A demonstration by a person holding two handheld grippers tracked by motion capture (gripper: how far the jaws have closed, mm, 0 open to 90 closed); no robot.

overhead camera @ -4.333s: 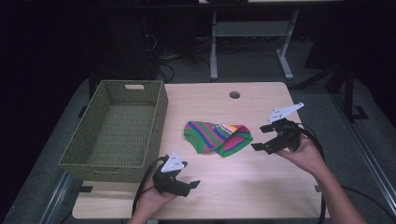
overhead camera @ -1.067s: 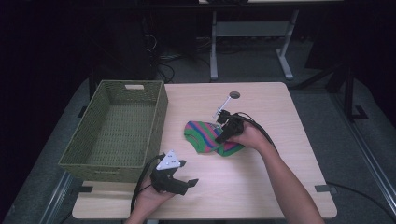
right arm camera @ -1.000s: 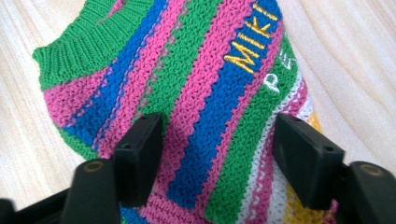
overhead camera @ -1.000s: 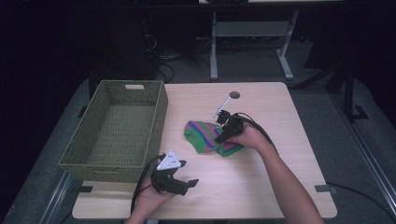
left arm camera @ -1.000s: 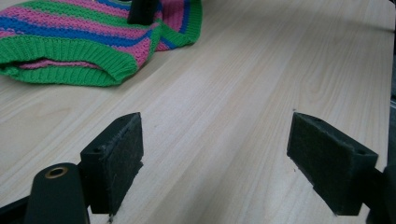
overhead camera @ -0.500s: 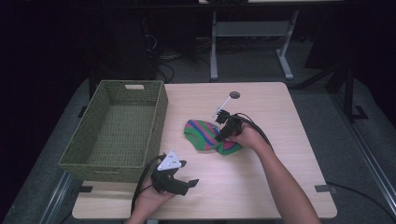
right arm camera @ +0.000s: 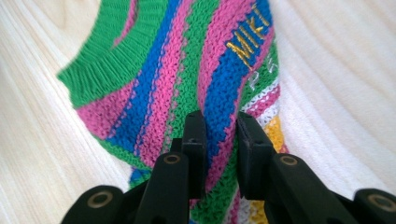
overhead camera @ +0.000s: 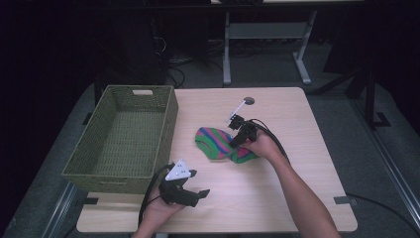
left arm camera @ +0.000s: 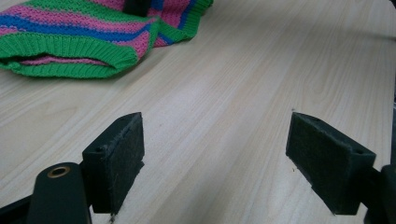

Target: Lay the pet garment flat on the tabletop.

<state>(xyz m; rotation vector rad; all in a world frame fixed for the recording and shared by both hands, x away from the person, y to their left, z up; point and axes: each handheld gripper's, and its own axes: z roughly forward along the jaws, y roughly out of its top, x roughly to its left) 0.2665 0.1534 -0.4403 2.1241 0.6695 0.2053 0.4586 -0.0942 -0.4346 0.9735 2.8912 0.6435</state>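
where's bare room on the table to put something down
Bare wood runs along the table's right side and across the front between the left gripper and the forearm. The basket is empty. Crowded mid-table: right gripper closing on the striped knit.

Green woven basket (overhead camera: 124, 139) on wooden table (overhead camera: 297, 183).

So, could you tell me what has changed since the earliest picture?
The right gripper moved from the table's right side onto the striped knit, and its jaws have just been closing on a fold. The left gripper, open, and the basket stayed put.
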